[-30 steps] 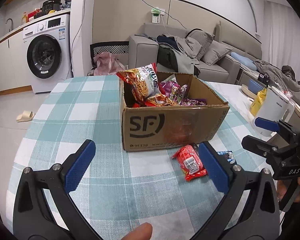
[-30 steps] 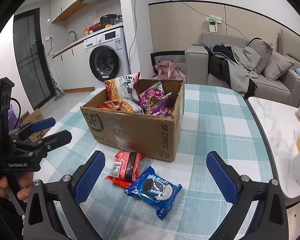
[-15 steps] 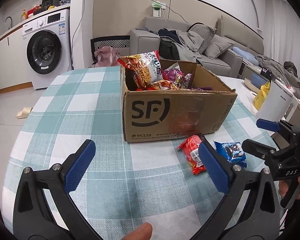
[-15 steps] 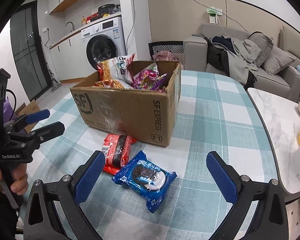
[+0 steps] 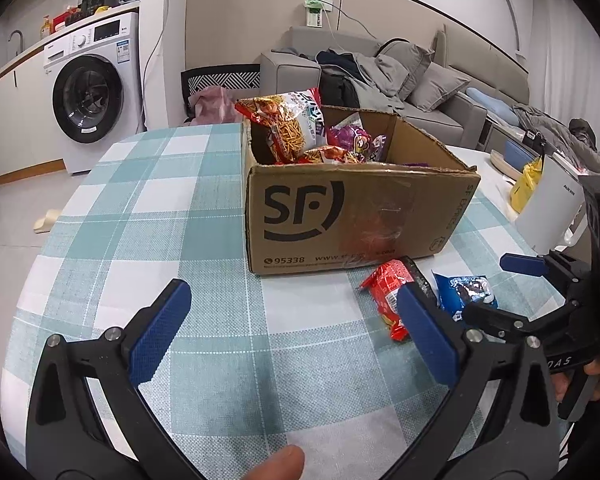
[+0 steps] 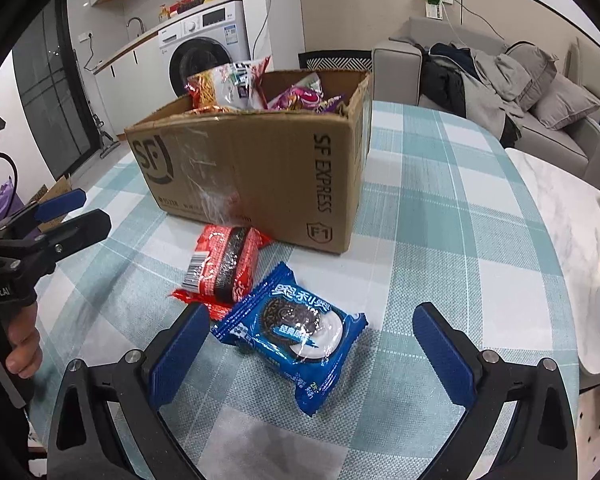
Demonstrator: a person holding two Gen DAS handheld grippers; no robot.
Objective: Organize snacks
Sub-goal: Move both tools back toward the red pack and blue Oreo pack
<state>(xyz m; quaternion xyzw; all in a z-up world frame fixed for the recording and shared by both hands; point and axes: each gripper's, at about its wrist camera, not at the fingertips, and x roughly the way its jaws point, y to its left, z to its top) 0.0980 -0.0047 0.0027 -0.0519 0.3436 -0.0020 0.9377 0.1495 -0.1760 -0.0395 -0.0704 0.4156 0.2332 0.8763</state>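
— What colours are on the tablecloth (image 6: 440,216)?
— Teal and white checks, edge to edge.

— And the box (image 6: 260,176)?
— Plain brown cardboard with black lettering; red, orange and purple packets (image 5: 300,128) show above its rim.

— The two packs in front of it?
— One red with a black band (image 6: 222,268), one blue with a black-and-white biscuit (image 6: 296,328).

— The grippers?
— Both the left gripper (image 5: 288,332) and the right gripper (image 6: 310,344) are black with blue pads

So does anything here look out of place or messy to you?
Yes: two snack packets lie on the tablecloth outside the SF cardboard box, a red packet against its base and a blue cookie packet beside it. Inside, a noodle-snack bag pokes above the rim.
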